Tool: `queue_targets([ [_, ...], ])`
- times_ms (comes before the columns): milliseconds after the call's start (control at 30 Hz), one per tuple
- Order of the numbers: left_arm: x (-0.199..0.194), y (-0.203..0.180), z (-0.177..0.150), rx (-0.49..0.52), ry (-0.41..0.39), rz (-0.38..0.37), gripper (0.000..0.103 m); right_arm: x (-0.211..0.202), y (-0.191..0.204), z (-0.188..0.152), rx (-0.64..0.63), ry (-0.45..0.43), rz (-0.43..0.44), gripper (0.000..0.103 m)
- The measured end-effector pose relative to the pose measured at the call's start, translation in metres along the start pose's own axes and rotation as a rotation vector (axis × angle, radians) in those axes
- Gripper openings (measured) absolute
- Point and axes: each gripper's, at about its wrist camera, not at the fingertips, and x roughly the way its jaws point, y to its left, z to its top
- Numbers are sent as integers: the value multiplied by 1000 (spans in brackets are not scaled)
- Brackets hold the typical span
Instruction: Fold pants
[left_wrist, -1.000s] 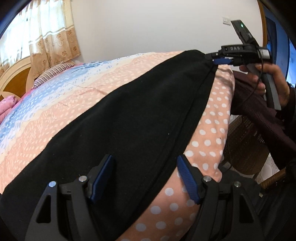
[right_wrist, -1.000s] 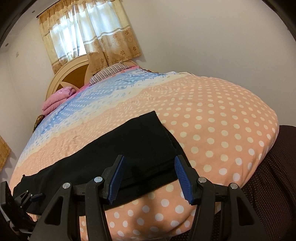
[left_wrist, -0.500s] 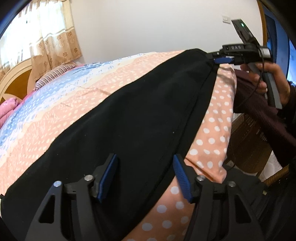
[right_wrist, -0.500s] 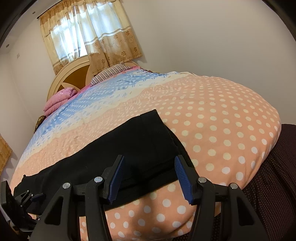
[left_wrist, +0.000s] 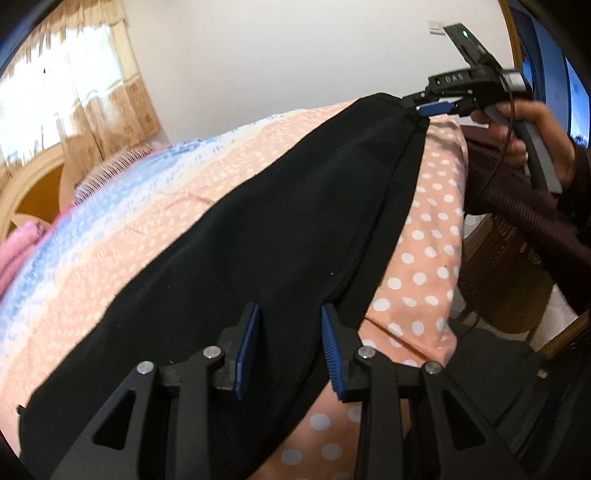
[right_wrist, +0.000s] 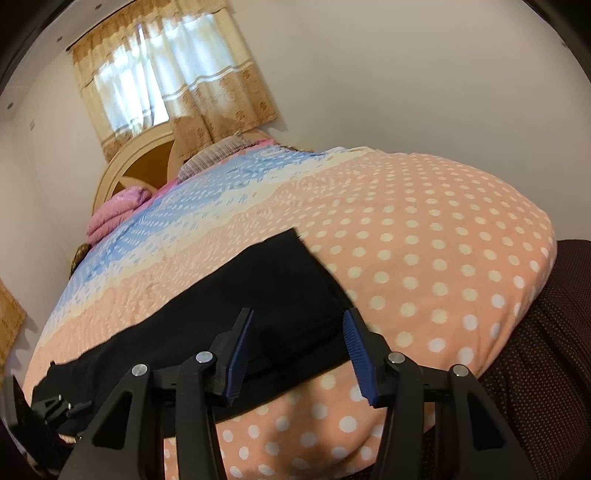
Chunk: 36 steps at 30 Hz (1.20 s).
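Black pants lie stretched flat along the near edge of the bed. My left gripper hovers over one end of them, its jaws partly closed and still apart, with black cloth showing between them. My right gripper is open over the other end of the pants, its blue pads on either side of the folded edge. The right gripper also shows far off in the left wrist view, at the pants' far corner. The left gripper shows at the lower left of the right wrist view.
The bed has a peach polka-dot and blue striped cover. A pink folded blanket and a striped pillow lie by the headboard. A wicker basket stands beside the bed. The person's dark red sleeve is at right.
My left gripper's jaws have narrowed over the pants and it has moved in over the cloth. My right gripper has stayed open and tilted up slightly.
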Motion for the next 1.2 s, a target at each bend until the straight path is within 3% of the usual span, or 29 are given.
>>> queue_targets([
  [33, 0, -1, -1, 16, 1, 3, 34, 1, -2, 0, 8, 6, 3, 47],
  [67, 1, -3, -1, 33, 1, 6, 24, 4, -3, 0, 13, 16, 9, 44],
  [133, 1, -7, -1, 57, -3, 16, 17, 7, -5, 0, 14, 24, 11, 30],
  [333, -7, 9, 3, -8, -46, -3, 7, 7, -9, 3, 19, 4, 40, 11],
  [500, -19, 25, 6, -84, -94, -31, 7, 0, -6, 10, 10, -28, 53, 8],
  [700, -18, 6, -1, -46, -93, -88, 7, -15, -9, 22, -12, -49, 55, 7],
  [1000, -5, -6, -8, -7, -54, -111, 7, 6, -28, 9, -1, 40, 4, 7],
  [1067, -3, -8, -10, -7, -47, -118, 7, 4, -25, 12, -19, 42, 8, 8],
  [1100, -2, -9, -11, -2, -47, -114, 7, 2, -25, 14, -17, 33, -1, 22],
  [1133, -2, -10, -11, 0, -45, -107, 10, -1, -26, 17, -13, 16, -19, 45],
  [1167, -2, -8, -12, -3, -46, -106, 12, -6, -28, 20, -1, -8, -20, 54],
  [1200, -2, -8, -13, -9, -48, -109, 12, -9, -32, 24, 19, -22, 6, 57],
])
